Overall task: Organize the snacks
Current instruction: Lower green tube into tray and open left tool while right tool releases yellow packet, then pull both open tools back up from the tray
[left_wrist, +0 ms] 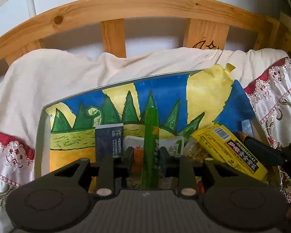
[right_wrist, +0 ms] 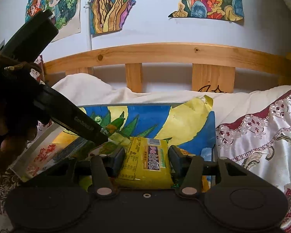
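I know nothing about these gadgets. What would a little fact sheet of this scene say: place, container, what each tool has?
Place: a bed with a white sheet and a wooden headboard
Container: tray lined with a painted picture, snacks inside
Left tool: open; green stick packet between its fingers, not pinched
Right tool: closed on a yellow packet
Also in tray: dark blue packet

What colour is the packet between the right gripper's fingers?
Yellow, with a dark purple label strip, on the snack packet; clearest in the right wrist view.
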{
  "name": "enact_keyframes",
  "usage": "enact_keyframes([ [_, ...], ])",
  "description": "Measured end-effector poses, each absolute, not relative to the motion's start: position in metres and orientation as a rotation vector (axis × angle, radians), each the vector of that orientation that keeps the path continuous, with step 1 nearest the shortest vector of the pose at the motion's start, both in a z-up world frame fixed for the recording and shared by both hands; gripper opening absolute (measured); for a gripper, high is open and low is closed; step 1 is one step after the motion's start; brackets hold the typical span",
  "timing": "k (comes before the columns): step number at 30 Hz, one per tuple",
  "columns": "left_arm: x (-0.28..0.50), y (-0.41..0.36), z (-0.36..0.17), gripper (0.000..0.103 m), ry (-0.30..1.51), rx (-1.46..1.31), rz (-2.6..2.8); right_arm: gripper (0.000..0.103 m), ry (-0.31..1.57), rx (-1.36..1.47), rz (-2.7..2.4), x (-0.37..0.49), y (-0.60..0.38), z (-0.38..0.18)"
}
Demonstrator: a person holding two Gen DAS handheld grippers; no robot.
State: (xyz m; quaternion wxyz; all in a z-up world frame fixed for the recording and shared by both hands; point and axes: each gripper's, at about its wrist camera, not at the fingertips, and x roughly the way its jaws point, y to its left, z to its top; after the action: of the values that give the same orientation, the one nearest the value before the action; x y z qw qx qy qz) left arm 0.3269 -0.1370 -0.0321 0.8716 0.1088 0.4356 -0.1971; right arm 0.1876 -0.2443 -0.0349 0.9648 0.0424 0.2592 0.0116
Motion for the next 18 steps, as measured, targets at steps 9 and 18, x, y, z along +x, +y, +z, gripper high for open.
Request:
enact_keyframes([
  [9, 0.324, -0.13, -0.021, 0.063, 0.857, 0.182, -0.394, 0.061, 0.522, 0.084, 0.026, 0.187, -0.243, -0.034],
  [18, 0.318, -0.119, -0.013, 0.082, 0.823, 0.153, -0.348, 0.067, 0.513, 0.088, 0.026, 0.186, -0.243, -0.03],
])
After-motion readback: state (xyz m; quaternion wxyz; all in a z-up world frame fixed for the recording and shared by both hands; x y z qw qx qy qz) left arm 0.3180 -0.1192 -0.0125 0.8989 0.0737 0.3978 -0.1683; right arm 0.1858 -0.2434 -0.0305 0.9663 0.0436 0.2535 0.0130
